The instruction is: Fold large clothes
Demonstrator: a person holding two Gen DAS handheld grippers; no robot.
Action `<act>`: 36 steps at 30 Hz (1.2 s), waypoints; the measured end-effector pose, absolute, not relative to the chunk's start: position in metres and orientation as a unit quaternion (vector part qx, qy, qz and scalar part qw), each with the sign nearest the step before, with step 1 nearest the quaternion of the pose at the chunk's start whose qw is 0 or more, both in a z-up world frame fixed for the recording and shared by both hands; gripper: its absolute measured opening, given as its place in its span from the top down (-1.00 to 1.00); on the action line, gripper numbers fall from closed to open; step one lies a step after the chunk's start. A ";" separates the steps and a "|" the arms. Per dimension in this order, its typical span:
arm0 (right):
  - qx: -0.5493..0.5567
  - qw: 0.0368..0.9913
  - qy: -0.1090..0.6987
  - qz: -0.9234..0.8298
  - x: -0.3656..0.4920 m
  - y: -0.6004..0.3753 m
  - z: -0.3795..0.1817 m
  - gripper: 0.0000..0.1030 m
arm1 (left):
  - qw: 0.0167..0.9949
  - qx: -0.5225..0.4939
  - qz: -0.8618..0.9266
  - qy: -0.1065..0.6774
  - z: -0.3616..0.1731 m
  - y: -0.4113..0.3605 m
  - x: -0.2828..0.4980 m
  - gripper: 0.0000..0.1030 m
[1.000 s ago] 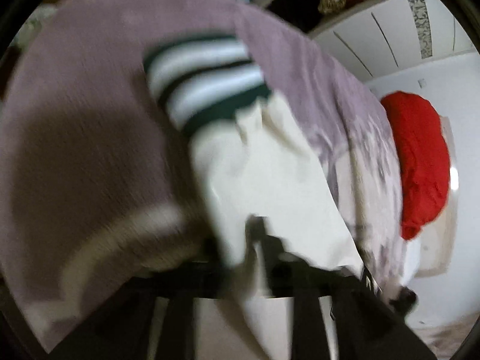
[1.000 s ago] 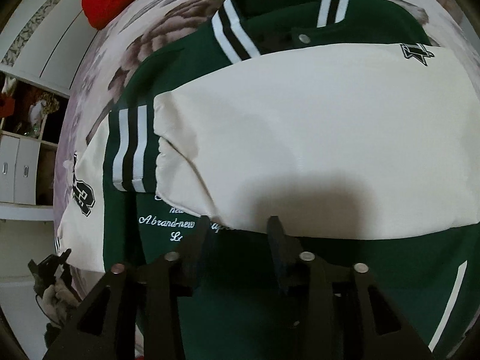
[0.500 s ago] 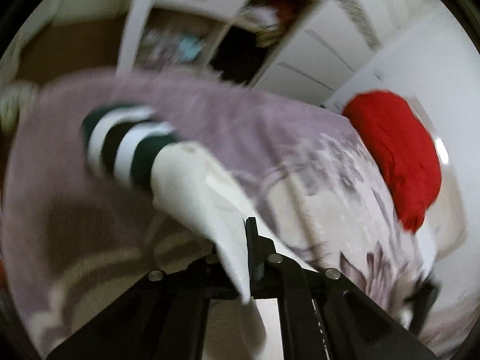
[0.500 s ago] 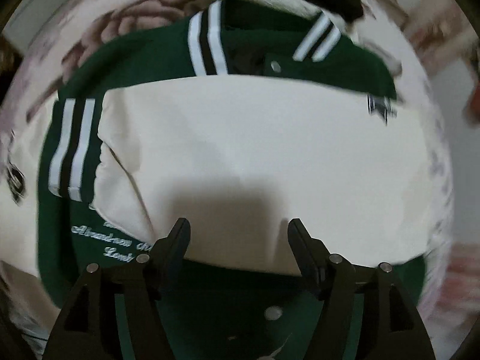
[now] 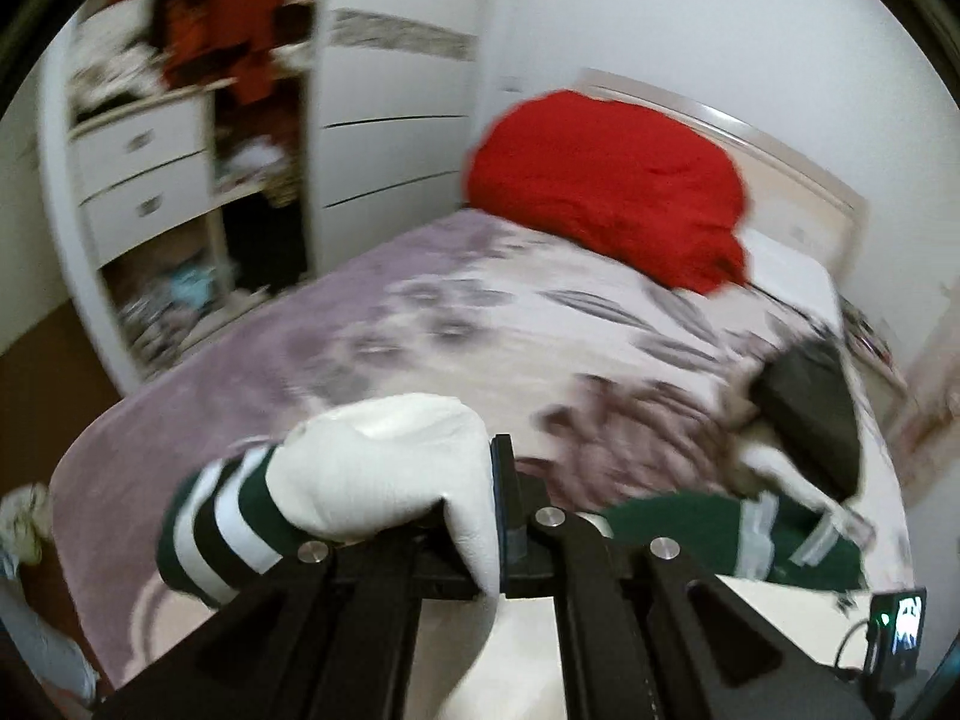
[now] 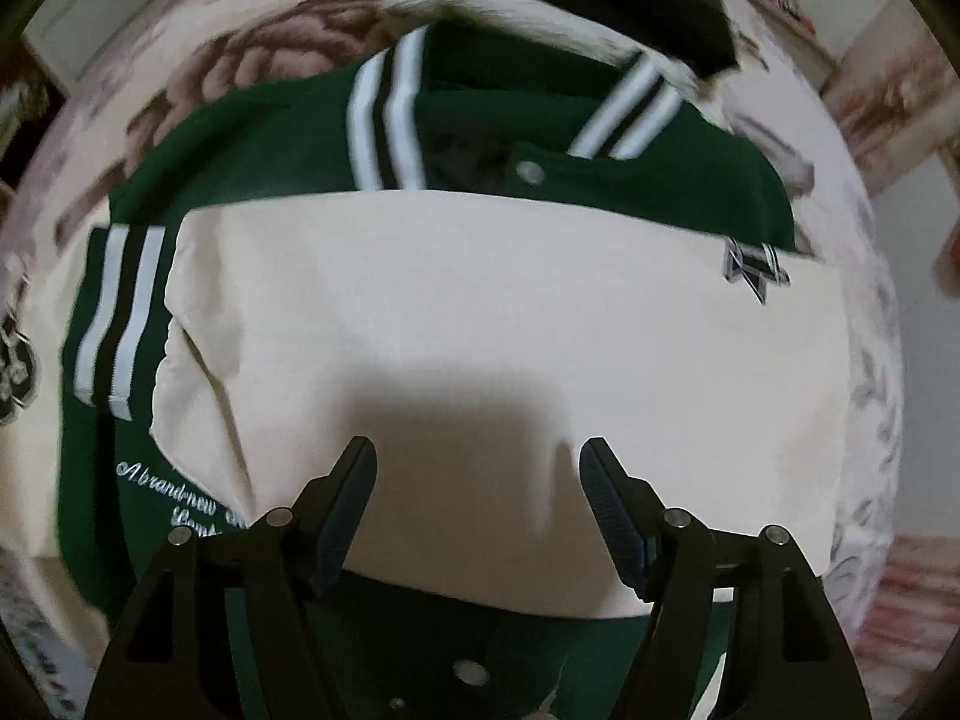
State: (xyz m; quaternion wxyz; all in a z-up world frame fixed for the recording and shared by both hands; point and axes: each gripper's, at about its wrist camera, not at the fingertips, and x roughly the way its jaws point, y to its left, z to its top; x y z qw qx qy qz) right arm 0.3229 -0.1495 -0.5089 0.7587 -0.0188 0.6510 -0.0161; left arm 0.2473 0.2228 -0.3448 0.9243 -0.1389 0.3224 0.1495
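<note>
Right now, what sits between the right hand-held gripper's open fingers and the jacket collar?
The cream sleeve, folded flat across the green jacket; right wrist view. The right hand-held gripper hangs open above the sleeve's near edge, nothing gripped.

Left view across bed (image 5: 420, 312); right view straight down, jacket (image 6: 480, 330) shared.

One jacket (image 6: 480, 330), two grippers, one red pillow (image 5: 606, 186), one bed (image 5: 420, 312).

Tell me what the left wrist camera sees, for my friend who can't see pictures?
The left tool is shut on a cream jacket sleeve with a green-and-white striped cuff, lifted above a bed with a flowery purple blanket. A red heap of cloth sits by the headboard, and a white wardrobe stands behind.
</note>
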 end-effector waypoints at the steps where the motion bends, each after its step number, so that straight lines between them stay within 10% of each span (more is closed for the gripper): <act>1: -0.002 0.757 0.653 -0.018 0.320 -0.167 -0.505 -0.40 | 0.927 -0.135 0.131 0.325 -0.341 0.198 0.253 0.99; 17: 0.181 0.696 0.680 -0.140 0.207 -0.476 -0.506 -0.40 | 0.862 -0.002 -0.125 0.490 -0.436 -0.181 0.316 0.91; 20: 0.231 0.678 0.685 -0.132 0.186 -0.513 -0.519 -0.40 | 0.838 0.018 -0.130 0.530 -0.461 -0.203 0.304 0.49; 22: 0.258 0.666 0.687 -0.132 0.175 -0.528 -0.526 -0.40 | 0.831 0.012 -0.154 0.534 -0.465 -0.210 0.295 -0.50; 24: 0.288 0.656 0.685 -0.130 0.167 -0.546 -0.529 -0.40 | 0.829 0.018 -0.169 0.532 -0.463 -0.213 0.285 -0.82; 36: 0.258 0.703 0.663 0.027 0.232 -0.482 -0.467 -0.40 | 0.820 0.074 0.044 0.566 -0.458 -0.117 0.214 -0.82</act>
